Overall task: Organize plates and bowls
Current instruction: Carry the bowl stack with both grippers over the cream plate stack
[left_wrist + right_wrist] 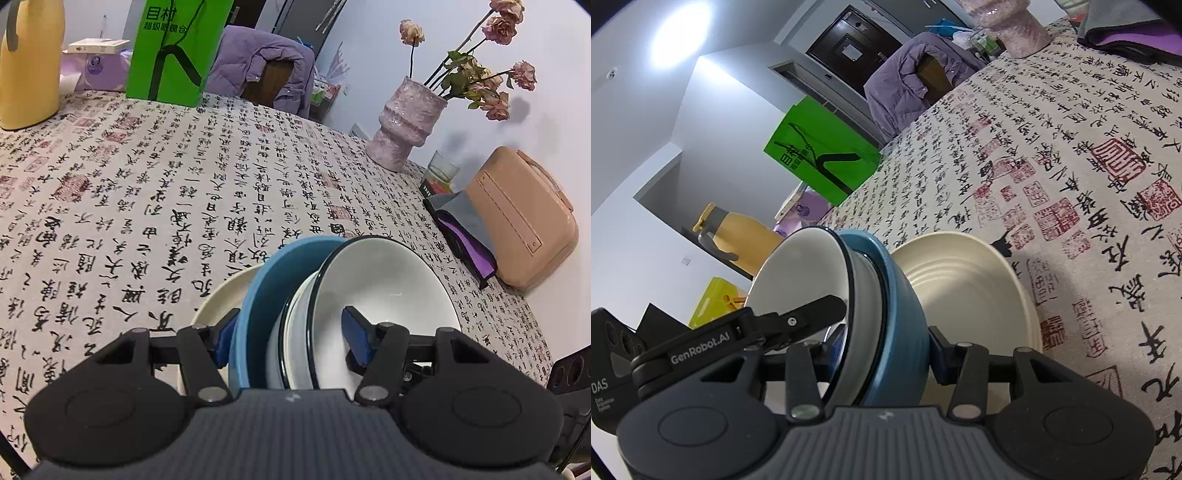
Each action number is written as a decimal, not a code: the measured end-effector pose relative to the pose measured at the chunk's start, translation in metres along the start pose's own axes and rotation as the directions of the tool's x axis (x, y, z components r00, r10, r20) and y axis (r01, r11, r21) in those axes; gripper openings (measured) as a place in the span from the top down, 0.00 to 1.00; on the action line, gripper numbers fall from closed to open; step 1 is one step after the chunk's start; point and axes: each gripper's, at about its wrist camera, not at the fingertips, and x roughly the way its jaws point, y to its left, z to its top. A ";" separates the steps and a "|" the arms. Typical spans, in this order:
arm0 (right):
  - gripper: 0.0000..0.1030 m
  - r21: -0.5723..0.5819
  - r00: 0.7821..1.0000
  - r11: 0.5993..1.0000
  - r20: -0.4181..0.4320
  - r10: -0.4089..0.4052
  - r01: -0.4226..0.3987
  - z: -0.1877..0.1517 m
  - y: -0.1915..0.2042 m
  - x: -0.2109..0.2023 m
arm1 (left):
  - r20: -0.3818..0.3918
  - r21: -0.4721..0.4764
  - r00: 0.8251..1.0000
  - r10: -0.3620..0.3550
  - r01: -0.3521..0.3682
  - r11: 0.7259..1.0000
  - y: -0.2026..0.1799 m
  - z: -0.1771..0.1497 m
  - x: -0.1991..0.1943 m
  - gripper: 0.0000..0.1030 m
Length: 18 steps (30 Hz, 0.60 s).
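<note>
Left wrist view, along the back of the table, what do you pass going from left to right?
Yellow jug → green bag → purple jacket on the chair → pink vase of dried roses → drinking glass → peach case.

Left gripper (pixel 291 334): jaws part-way apart and closed on a nested stack of bowls (pixel 314 321), one blue pad outside the stack's wall, the other inside the innermost bowl; the tool points steeply downward. Right gripper (pixel 886 350): jaws narrower, clamping the same stack from the opposite side, tilted gently downward. The left gripper's body appears at lower left in the right wrist view.
</note>
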 end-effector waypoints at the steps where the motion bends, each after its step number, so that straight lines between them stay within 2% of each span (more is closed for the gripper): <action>1: 0.57 -0.002 1.000 1.000 0.001 -0.004 0.004 0.000 0.000 0.000 | -0.003 -0.001 1.000 -0.003 0.003 1.000 0.000 0.000 0.001 0.42; 14: 0.61 -0.056 0.994 0.993 0.016 -0.104 0.105 0.002 -0.003 0.003 | -0.054 -0.025 0.999 -0.005 0.003 1.000 0.004 -0.002 0.022 0.42; 18: 0.61 -0.071 0.994 0.991 0.023 -0.109 0.110 0.003 -0.002 0.004 | -0.045 -0.013 0.999 0.001 -0.001 1.000 0.002 -0.002 0.023 0.43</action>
